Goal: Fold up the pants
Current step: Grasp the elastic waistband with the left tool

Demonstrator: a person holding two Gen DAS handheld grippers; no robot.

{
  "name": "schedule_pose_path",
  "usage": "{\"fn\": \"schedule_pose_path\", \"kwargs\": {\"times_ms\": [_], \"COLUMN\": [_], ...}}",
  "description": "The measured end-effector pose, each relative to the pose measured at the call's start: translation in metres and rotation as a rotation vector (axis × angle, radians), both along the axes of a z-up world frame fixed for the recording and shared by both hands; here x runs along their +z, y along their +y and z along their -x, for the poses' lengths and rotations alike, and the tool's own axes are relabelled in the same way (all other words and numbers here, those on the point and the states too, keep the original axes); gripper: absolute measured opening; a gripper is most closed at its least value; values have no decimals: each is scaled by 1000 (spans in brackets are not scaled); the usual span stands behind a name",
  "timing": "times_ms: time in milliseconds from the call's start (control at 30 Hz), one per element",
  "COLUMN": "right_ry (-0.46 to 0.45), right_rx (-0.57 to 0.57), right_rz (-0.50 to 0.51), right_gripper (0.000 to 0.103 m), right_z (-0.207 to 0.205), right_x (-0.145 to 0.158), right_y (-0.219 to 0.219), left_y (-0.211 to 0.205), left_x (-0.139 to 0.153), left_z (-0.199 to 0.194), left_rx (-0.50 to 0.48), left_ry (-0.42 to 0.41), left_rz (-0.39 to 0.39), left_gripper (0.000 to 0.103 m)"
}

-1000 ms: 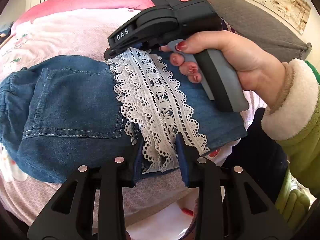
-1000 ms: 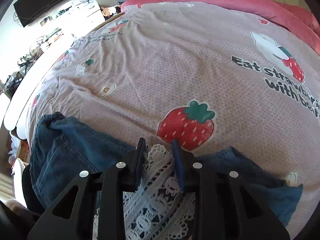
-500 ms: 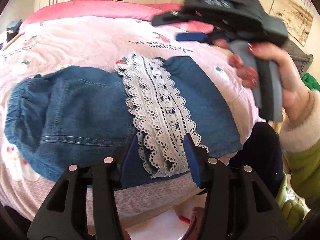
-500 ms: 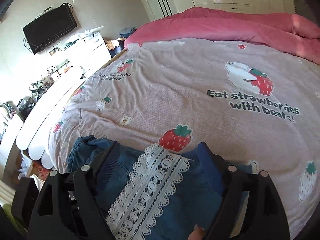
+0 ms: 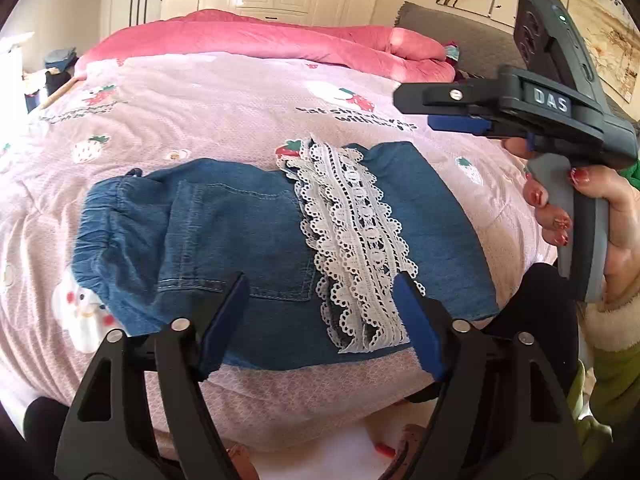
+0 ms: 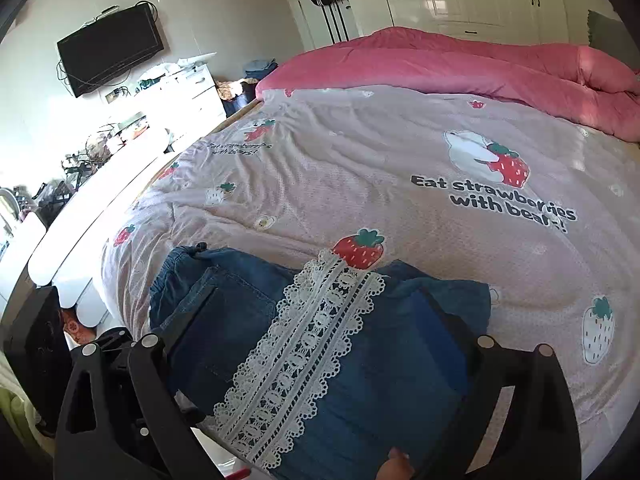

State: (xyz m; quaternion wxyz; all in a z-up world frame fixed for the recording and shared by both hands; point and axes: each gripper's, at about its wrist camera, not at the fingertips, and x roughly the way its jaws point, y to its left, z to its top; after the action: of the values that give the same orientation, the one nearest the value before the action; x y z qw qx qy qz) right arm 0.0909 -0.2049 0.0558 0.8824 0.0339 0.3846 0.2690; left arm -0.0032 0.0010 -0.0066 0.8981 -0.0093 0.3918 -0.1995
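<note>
On the near edge of the bed [image 5: 224, 96], over the strawberry-print cover, the pants [image 5: 248, 240] lie as a compact denim bundle that already looks folded, with the gathered waistband at the far left in the left wrist view and a band of white lace trim [image 5: 352, 248] running from the far side toward the near edge. The long axis of the bundle runs left to right across that view, so the lace crosses it nearly at right angles. The left claw [image 5: 320, 312] hangs just over the near edge of the denim, its blue-padded fingers spread wide and gripping nothing; the back pocket sits just ahead of its left finger and the near end of the lace lies between the two fingers. The right claw [image 5: 440, 112] is held in the air on the right, apart from the cloth, above and past the right end of the bundle; its own camera shows its fingers spread wide over the denim with nothing between them. The left claw is therefore the nearer one, directly against the near hem, while the right would have to drop down and inward to reach the far right corner. Whether another fold is wanted cannot be told; if so, it would probably bring the right end across toward the waistband, along the long axis.
</note>
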Motion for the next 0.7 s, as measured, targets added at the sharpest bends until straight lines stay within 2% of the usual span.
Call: {"fn": "schedule_pose_path", "kwargs": {"times_ms": [400, 700], "right_ry": [-29, 4], "right_rx": [93, 205], "right_rz": [50, 93], "right_gripper": [97, 97], "right_z": [-1, -17], "right_x": [17, 5], "right_y": [29, 85], "left_y": [35, 79], "left_x": [6, -4], "left_z": [9, 9], "left_rx": [128, 254], "left_ry": [-14, 25], "left_rz": [-15, 22], "left_gripper": [87, 93]}}
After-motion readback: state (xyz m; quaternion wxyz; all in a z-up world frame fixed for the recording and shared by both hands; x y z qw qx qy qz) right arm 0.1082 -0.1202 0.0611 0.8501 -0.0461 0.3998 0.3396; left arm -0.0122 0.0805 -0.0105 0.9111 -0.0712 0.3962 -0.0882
